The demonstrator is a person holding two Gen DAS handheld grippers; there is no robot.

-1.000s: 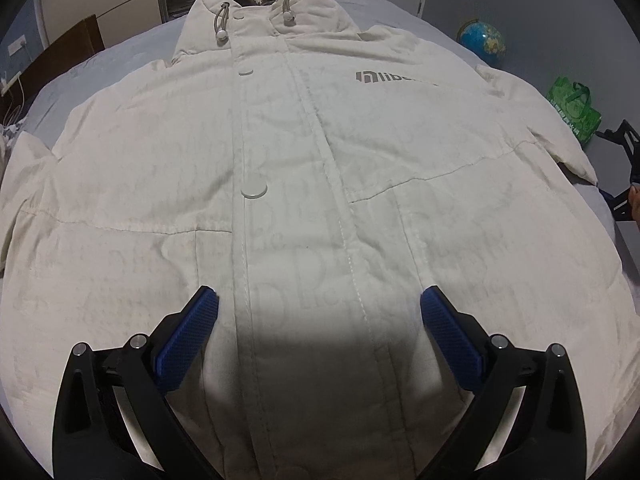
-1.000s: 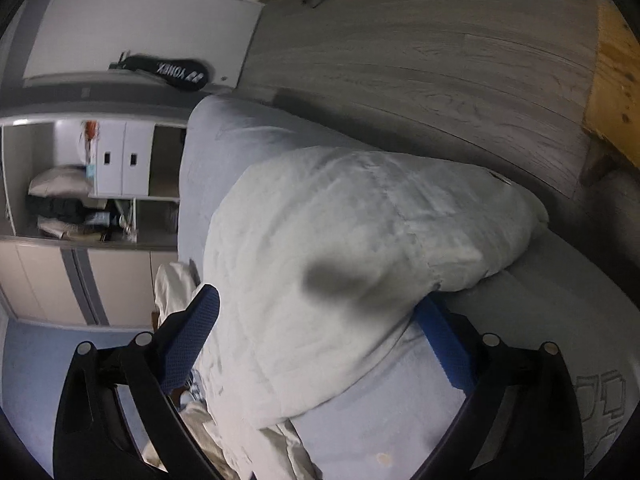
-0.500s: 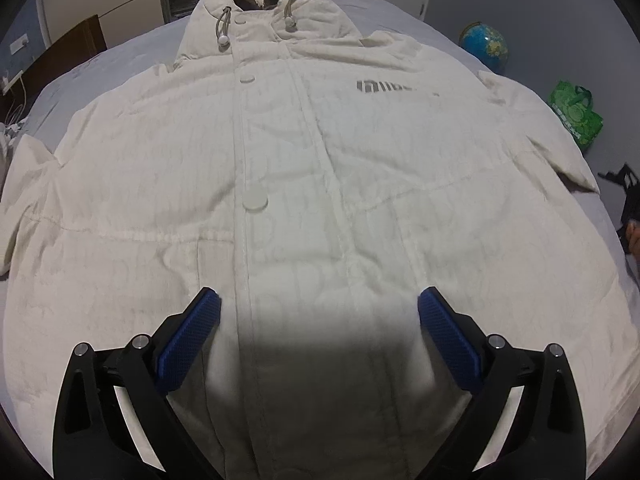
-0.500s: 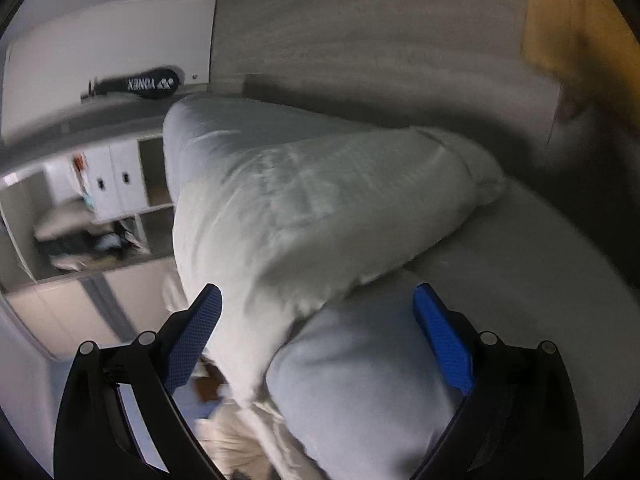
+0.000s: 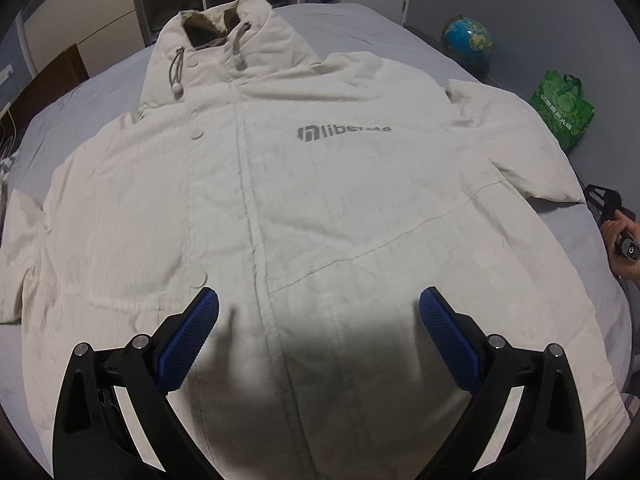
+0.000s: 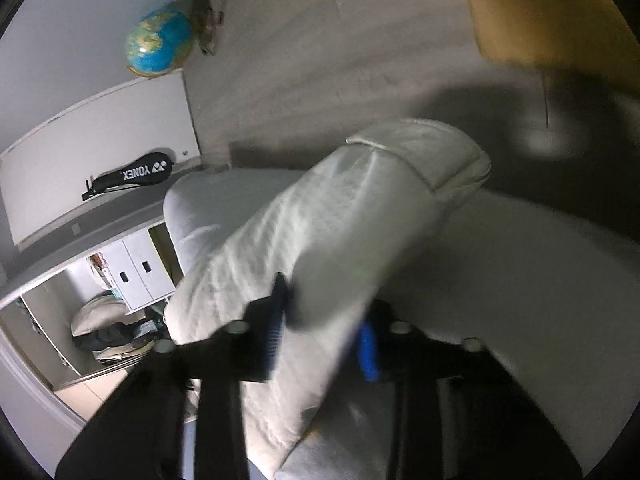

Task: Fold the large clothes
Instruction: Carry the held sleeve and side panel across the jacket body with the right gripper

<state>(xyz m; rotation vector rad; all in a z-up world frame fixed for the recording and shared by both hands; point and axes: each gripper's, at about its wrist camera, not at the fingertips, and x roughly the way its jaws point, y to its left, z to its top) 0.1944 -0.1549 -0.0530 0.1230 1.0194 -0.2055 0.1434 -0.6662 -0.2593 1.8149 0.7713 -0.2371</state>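
Cream jacket [image 5: 320, 208] covering most of the bed [image 5: 360, 28], bare sheet strips along far and side edges, globe [image 5: 467, 42] and green bag [image 5: 562, 110] crowding floor beside the bed's right side

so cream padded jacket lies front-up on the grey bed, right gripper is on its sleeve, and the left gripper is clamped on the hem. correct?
Not the last part. The left wrist view shows the left gripper open, its blue pads apart above the cream padded jacket, gripping nothing. The rest holds: the jacket lies front-up on the grey bed, and the right gripper is closing on the sleeve.
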